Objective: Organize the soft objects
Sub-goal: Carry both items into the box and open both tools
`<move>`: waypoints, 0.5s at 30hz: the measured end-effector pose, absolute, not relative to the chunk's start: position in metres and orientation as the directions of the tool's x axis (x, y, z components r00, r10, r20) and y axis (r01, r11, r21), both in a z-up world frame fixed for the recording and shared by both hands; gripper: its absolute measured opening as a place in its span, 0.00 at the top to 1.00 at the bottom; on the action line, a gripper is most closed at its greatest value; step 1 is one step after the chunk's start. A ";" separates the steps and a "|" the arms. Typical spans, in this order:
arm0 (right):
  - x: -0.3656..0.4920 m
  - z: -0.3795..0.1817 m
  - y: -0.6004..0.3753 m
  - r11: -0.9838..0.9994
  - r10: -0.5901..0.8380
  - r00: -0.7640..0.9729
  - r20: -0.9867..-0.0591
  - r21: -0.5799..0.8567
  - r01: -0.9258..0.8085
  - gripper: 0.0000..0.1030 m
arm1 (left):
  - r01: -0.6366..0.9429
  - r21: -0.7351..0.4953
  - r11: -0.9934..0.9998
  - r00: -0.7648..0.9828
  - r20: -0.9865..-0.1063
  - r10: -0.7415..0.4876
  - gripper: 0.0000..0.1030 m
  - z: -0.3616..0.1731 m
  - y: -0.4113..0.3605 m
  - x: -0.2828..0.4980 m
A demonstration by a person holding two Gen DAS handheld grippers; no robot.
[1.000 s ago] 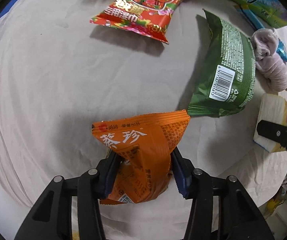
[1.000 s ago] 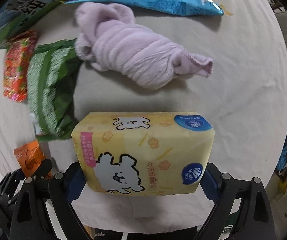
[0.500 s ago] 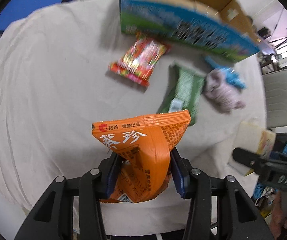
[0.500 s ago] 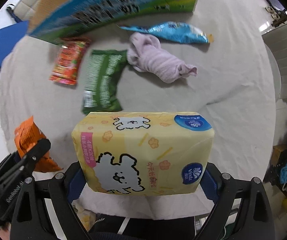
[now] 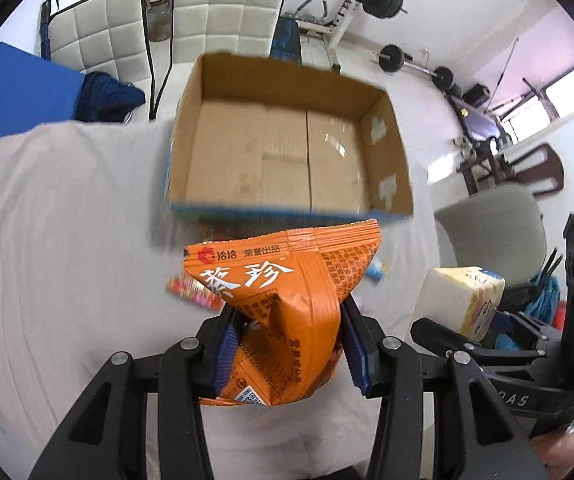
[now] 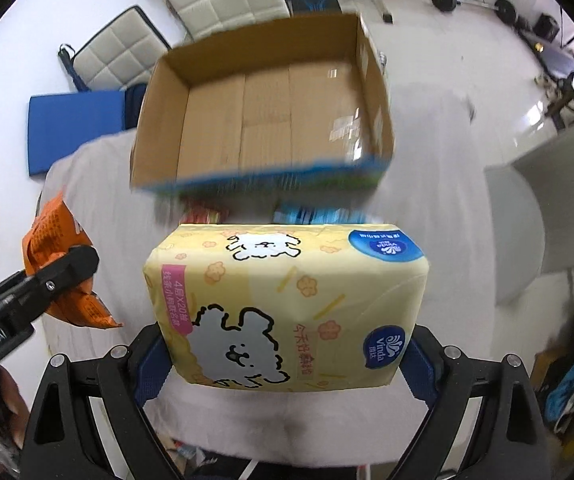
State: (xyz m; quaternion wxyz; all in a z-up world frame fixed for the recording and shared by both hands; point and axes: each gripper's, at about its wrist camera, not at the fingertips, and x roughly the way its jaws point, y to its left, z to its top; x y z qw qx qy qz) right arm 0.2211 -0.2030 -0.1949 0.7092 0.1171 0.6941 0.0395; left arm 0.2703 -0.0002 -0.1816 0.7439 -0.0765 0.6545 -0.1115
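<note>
My left gripper (image 5: 289, 344) is shut on an orange snack bag (image 5: 287, 292) and holds it high above the cloth-covered table (image 5: 67, 240). My right gripper (image 6: 283, 356) is shut on a yellow tissue pack (image 6: 287, 308), also held high. An open, empty cardboard box (image 5: 287, 152) stands at the table's far side, ahead of both grippers; it also shows in the right wrist view (image 6: 263, 120). The tissue pack (image 5: 463, 300) shows at the right of the left wrist view, and the orange bag (image 6: 63, 276) at the left of the right wrist view.
A red snack bag (image 5: 195, 294) peeks out behind the orange bag, and a blue bag (image 6: 319, 214) lies just below the box. White chairs (image 5: 223, 12) and a blue mat (image 5: 19, 96) stand beyond the table. A grey chair (image 5: 495, 232) is at the right.
Both grippers have risen and tilted up with their loads. The box's inside has come into view, and the loose items on the table have dropped mostly out of sight.
</note>
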 end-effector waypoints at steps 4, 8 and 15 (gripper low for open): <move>0.279 -0.196 -0.213 0.973 0.212 0.038 -0.977 0.214 0.083 0.07 | 0.047 -0.265 0.963 0.104 -0.958 -0.268 0.58 -0.187 -0.014 0.325; 0.339 -0.210 -0.215 0.975 0.214 0.028 -0.976 0.215 0.061 0.07 | 0.023 -0.266 0.964 0.069 -0.961 -0.267 0.58 -0.214 -0.028 0.383; 0.427 -0.276 -0.206 0.977 0.212 -0.019 -0.977 0.212 0.038 0.07 | -0.056 -0.298 0.953 -0.030 -0.953 -0.300 0.58 -0.282 -0.042 0.472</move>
